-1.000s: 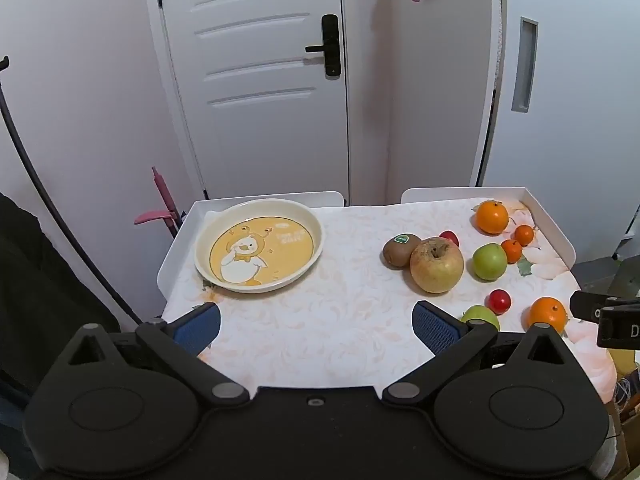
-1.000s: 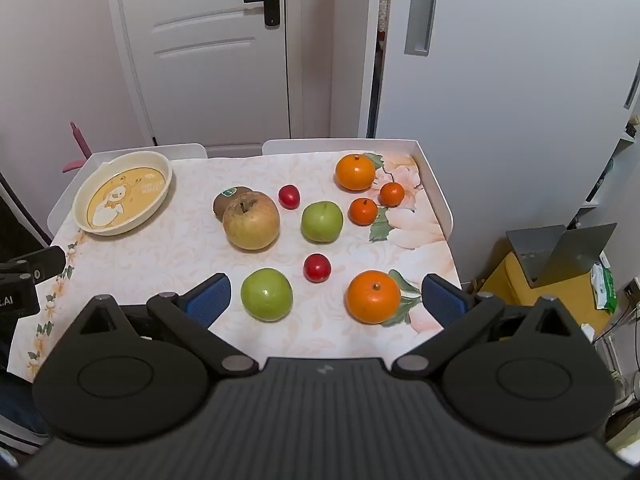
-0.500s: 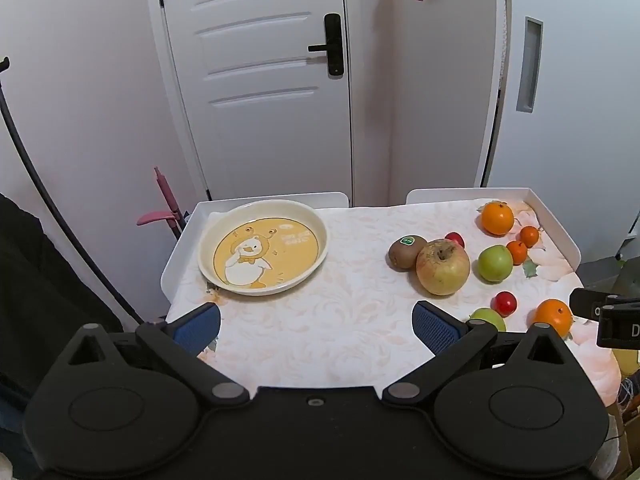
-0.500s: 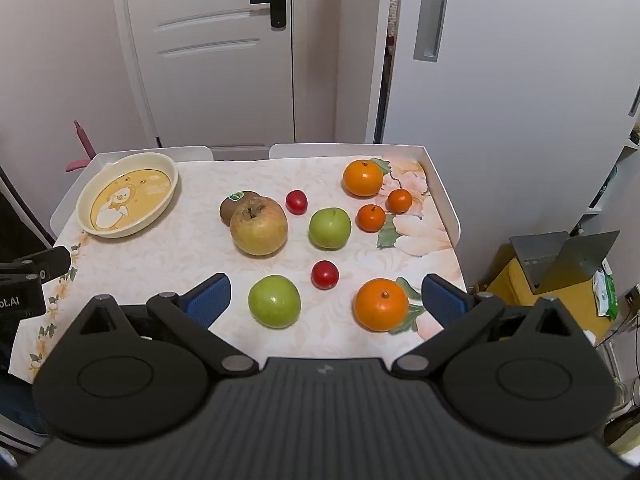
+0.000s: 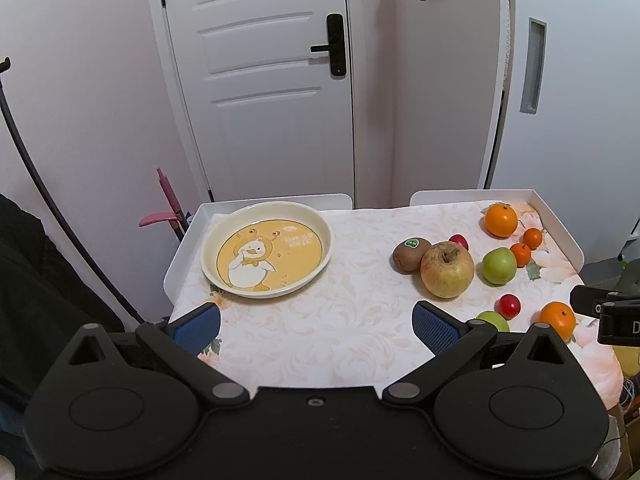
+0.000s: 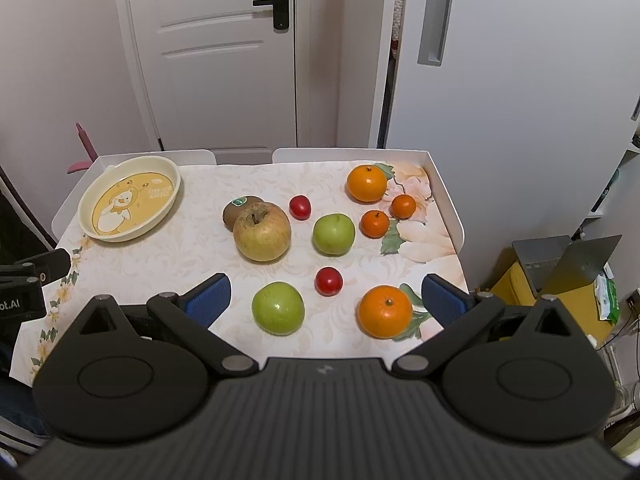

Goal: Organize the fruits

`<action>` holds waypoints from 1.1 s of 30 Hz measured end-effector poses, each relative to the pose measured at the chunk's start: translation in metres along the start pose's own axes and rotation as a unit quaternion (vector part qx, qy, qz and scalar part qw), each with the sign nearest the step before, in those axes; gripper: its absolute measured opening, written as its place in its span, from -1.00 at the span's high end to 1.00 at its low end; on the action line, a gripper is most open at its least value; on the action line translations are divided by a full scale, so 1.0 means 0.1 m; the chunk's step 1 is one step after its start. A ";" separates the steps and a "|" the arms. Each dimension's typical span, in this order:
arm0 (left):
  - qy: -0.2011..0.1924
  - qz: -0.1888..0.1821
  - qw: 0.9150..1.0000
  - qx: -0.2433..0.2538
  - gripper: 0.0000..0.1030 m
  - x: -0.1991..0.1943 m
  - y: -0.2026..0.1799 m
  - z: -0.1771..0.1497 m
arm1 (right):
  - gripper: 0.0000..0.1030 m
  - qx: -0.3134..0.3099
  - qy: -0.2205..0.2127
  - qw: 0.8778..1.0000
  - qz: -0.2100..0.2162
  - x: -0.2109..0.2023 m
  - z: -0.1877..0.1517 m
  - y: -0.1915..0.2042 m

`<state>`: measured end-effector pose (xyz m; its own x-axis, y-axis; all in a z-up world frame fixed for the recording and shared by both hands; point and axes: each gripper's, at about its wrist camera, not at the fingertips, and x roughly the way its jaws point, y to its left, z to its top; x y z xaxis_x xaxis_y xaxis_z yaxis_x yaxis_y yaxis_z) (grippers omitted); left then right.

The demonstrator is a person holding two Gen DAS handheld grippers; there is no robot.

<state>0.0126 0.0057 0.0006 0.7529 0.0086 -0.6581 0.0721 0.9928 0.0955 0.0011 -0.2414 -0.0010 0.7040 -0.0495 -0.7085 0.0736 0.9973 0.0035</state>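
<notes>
Blue ribbed pads [image 6: 210, 298] on your right gripper [image 6: 326, 300] stood spread wide with nothing between them, framing the near green apple [image 6: 278, 308] and the near large orange [image 6: 385, 311], so either looked like an easy first pick. Your left gripper [image 5: 316, 322] was equally released and empty, hovering over bare floral tablecloth [image 5: 320, 332] short of the cream round plate with the yellow duck print [image 5: 267, 251]. That plate held no fruit, and I judged it the likely destination. The rest sat loose on the right half of the white-rimmed table [image 6: 448, 204]: a big russet apple [image 6: 262, 231] touching a brown kiwi with a green sticker [image 6: 236, 210], a second green apple [image 6: 333, 233], two red cherry tomatoes [image 6: 328, 281], three more oranges [image 6: 367, 182]. From the left wrist, your gripper body hid most of the near green apple. The kiwi sat half hidden behind the russet apple.
</notes>
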 end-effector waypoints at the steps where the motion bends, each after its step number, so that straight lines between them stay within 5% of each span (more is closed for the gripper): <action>1: -0.001 0.000 1.000 0.000 -1.00 0.00 0.00 0.00 | -1.00 0.000 0.000 1.000 0.000 0.00 0.00 0.00; 33: -0.010 0.010 1.000 -0.015 -1.00 0.02 0.07 0.04 | -1.00 0.003 -0.002 1.000 0.002 0.03 0.05 0.01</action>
<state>0.0172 0.0124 0.0031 0.7667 0.0266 -0.6415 0.0375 0.9956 0.0861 0.0072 -0.2408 0.0007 0.7069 -0.0458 -0.7058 0.0745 0.9972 0.0099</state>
